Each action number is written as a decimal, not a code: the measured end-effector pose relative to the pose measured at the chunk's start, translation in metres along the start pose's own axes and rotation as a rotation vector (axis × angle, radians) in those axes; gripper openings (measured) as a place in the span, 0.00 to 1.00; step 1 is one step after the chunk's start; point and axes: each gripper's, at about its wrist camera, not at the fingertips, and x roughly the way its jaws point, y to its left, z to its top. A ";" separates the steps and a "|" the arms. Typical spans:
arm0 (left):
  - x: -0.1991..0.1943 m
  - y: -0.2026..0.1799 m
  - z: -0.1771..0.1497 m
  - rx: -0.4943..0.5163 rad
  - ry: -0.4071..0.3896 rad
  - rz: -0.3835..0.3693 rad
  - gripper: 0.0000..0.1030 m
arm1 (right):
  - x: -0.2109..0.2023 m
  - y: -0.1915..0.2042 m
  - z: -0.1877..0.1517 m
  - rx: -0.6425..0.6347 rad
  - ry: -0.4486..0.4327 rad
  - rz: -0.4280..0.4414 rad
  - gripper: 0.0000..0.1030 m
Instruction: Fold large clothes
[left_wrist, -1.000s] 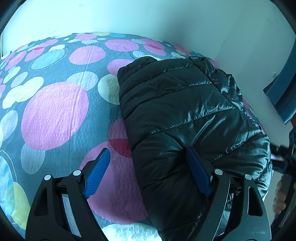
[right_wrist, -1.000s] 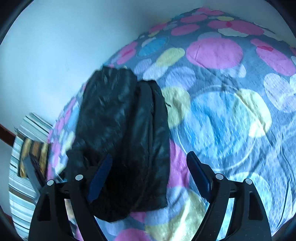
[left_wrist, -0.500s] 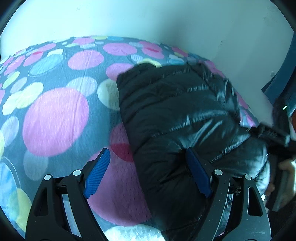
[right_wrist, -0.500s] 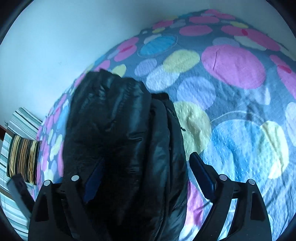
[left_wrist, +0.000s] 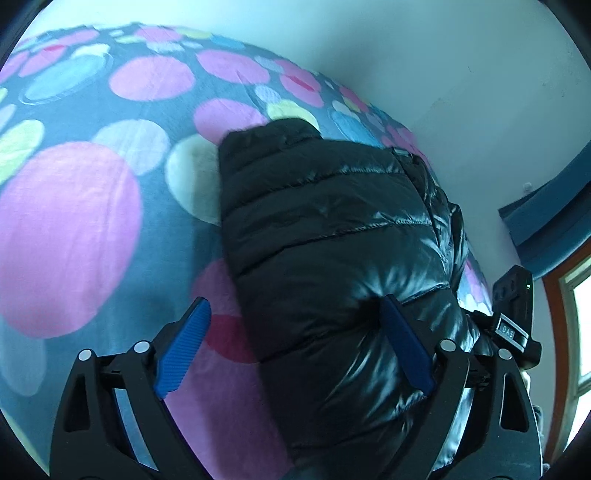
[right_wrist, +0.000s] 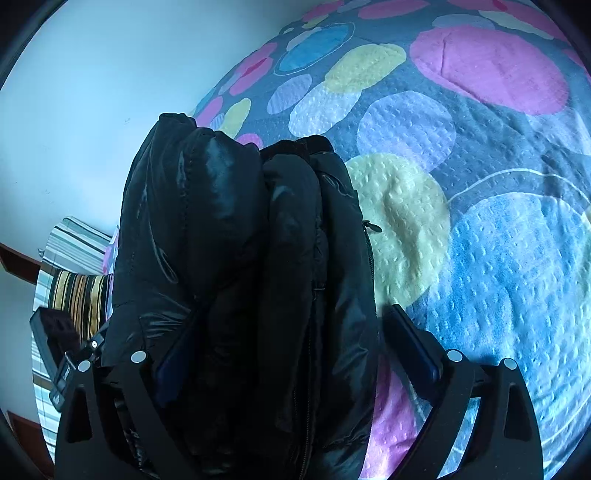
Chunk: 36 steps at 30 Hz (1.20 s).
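Both pictures have a cold blue cast and strong fisheye bending, with dark round corners. Daylight enters from a window (left_wrist: 580, 332) at the right edge of the left view and makes bright glare on the shiny black jacket (left_wrist: 332, 236). In the right view the jacket (right_wrist: 236, 258) is dim, its folds almost lost in shadow. The bedspread (left_wrist: 74, 229) looks slightly blurred

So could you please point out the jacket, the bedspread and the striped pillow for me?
jacket (left_wrist: 332, 229): left wrist view, on its shiny quilted top.
bedspread (right_wrist: 517, 266): right wrist view, on a blue circle.
striped pillow (right_wrist: 77, 295): right wrist view, on its yellow-black stripes.
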 end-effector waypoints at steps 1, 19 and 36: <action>0.005 -0.001 0.001 -0.005 0.017 -0.018 0.91 | 0.001 0.001 0.000 -0.001 0.000 0.002 0.91; 0.029 -0.025 0.006 0.033 0.093 -0.056 0.85 | 0.024 0.017 0.011 -0.026 -0.009 0.160 0.58; -0.048 0.017 0.022 0.033 -0.049 0.031 0.84 | 0.063 0.086 0.017 -0.064 0.008 0.339 0.43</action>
